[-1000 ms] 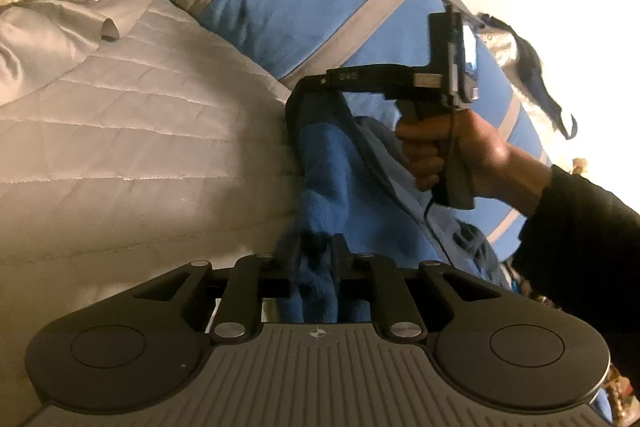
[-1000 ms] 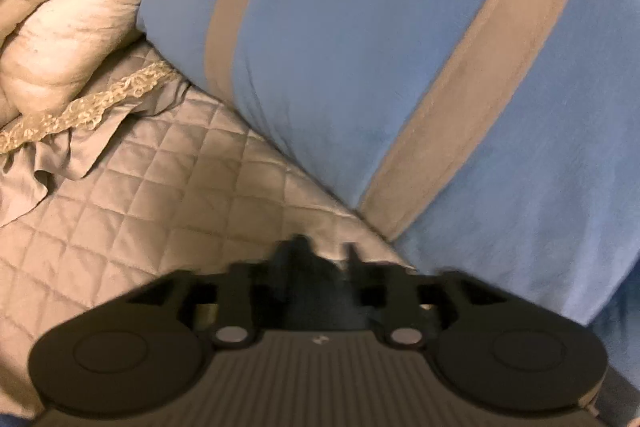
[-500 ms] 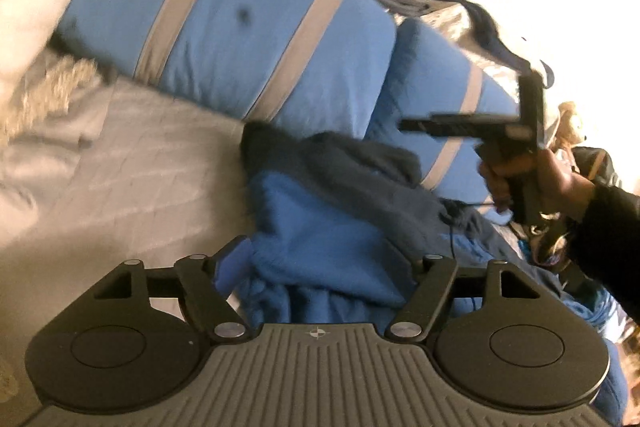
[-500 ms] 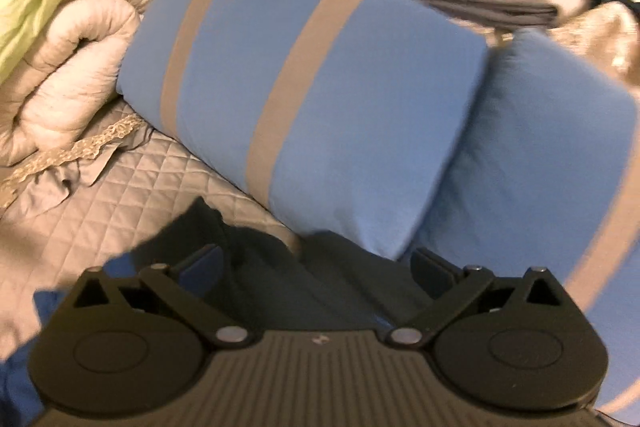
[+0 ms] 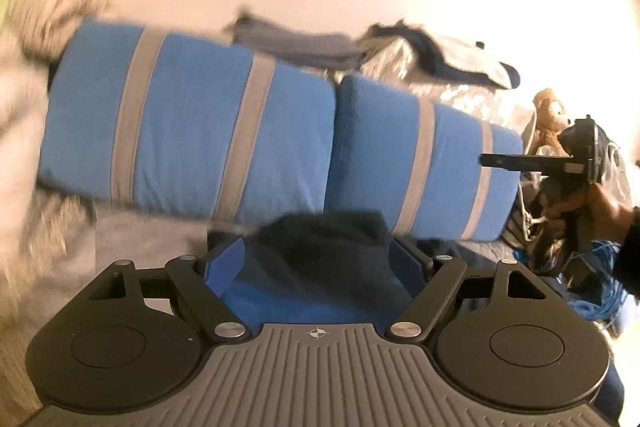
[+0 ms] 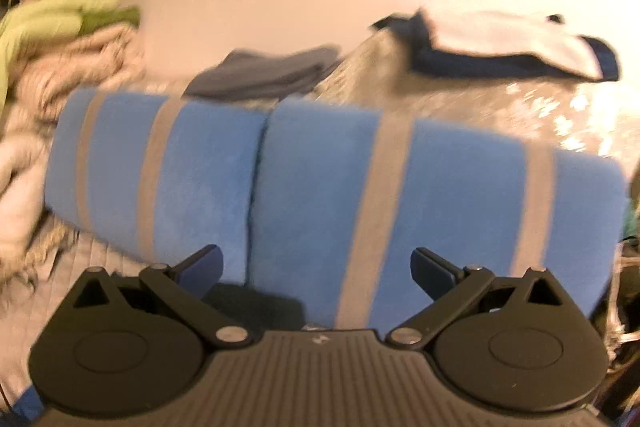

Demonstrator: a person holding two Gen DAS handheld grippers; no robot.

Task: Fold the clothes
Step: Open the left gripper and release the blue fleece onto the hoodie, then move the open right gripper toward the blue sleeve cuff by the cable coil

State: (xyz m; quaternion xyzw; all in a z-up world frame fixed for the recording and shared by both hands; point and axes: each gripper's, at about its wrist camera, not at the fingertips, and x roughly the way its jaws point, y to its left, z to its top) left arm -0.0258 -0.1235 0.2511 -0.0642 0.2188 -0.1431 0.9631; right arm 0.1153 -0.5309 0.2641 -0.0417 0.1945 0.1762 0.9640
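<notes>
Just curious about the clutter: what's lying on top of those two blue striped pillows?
A folded grey garment lies above the left pillow. Behind the right pillow, a navy-and-white garment tops a shiny heap. What lies beneath is hidden.

Both wrist views sit low over the bed, close, facing the striped blue pillows (image 5: 192, 131) (image 6: 320, 195); shared: those pillows and the wall behind them.

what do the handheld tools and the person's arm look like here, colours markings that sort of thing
Each tool has a grey ribbed body with a small cross-mark, two black round discs, black linkage arms with silver pivot pins, and blue-padded fingers. The left tool and right tool look alike. From the side, the right tool is black, with a pistol-style handle held in a hand with a dark sleeve.
</notes>
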